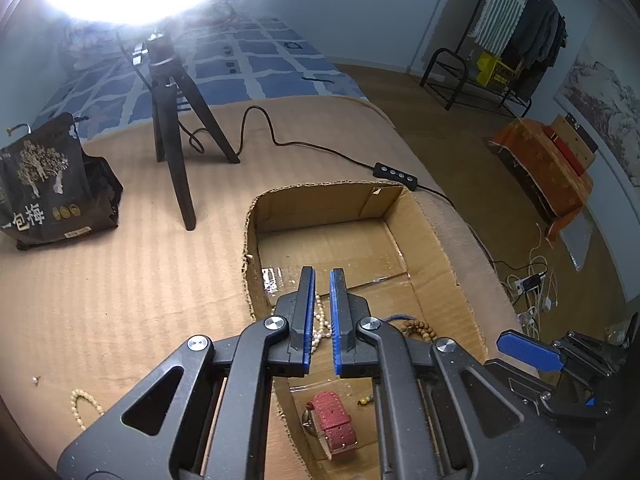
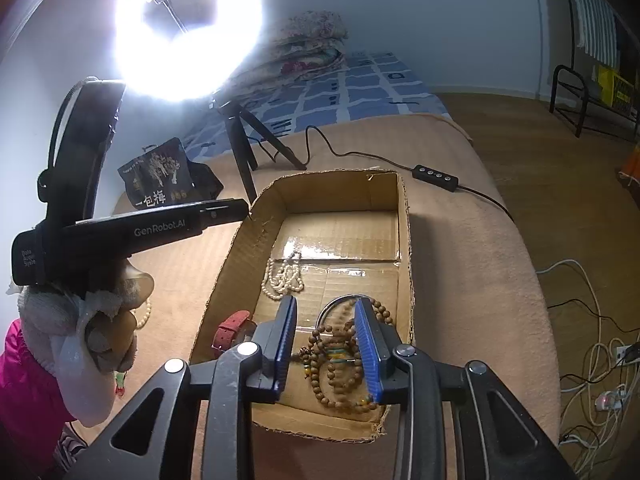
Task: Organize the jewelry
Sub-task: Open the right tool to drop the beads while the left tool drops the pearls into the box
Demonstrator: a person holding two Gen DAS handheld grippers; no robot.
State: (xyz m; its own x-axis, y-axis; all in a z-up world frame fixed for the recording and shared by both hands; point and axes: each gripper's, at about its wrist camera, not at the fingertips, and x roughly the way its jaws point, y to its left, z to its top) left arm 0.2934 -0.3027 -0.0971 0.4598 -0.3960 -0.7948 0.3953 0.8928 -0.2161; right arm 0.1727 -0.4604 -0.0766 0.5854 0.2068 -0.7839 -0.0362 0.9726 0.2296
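Right wrist view: right tongs [image 2: 326,332] parted over wooden bead bracelets [image 2: 340,364] inside cardboard box [image 2: 404,240], seemingly depositing; left tongs [image 1: 321,312] closed, empty

My left gripper [image 1: 322,280] points steeply downward at lower centre of its own view, jaws closed, pads near-parallel with a narrow slit between them and nothing gripped. My right gripper [image 2: 326,312] points steeply downward at lower centre of its view, jaws parted. My gloved left hand [image 2: 92,320] appears at the left edge there, wrapped around the left gripper's handle.
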